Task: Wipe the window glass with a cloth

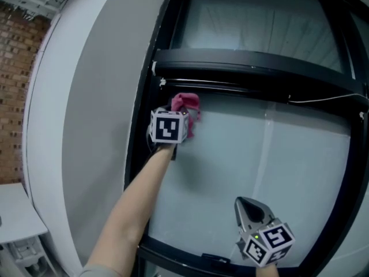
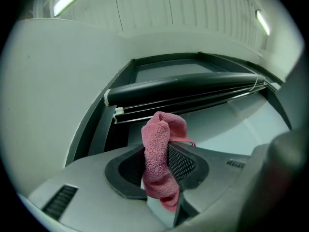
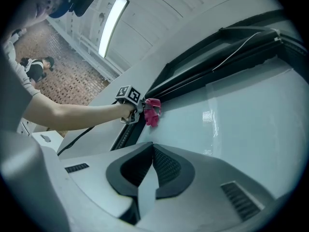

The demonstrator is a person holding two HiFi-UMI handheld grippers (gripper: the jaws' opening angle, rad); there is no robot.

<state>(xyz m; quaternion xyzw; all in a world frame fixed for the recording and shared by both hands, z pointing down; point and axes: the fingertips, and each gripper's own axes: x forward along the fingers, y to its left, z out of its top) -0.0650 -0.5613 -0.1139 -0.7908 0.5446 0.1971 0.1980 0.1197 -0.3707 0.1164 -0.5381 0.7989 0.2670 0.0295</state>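
The left gripper [image 2: 164, 154] is a pale grey moulded plastic shell with 2 black mesh-textured jaw pads [image 2: 181, 161] and slotted vents [image 2: 60, 202]. The right gripper [image 3: 149, 151] is built the same. Each carries a white cube with black square markers [image 1: 169, 126]; the right one's sits beside a small green light [image 1: 255, 236]. A thin black cable [image 3: 83, 137] runs below the left arm, which wears a short pale sleeve [image 1: 101, 268].

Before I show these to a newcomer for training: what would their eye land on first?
The pink cloth, pinched in the left tool, stands out at the upper left corner of the pale window glass, just below the black crossbar. Next comes the right tool, shut on nothing, held low over the same pane.
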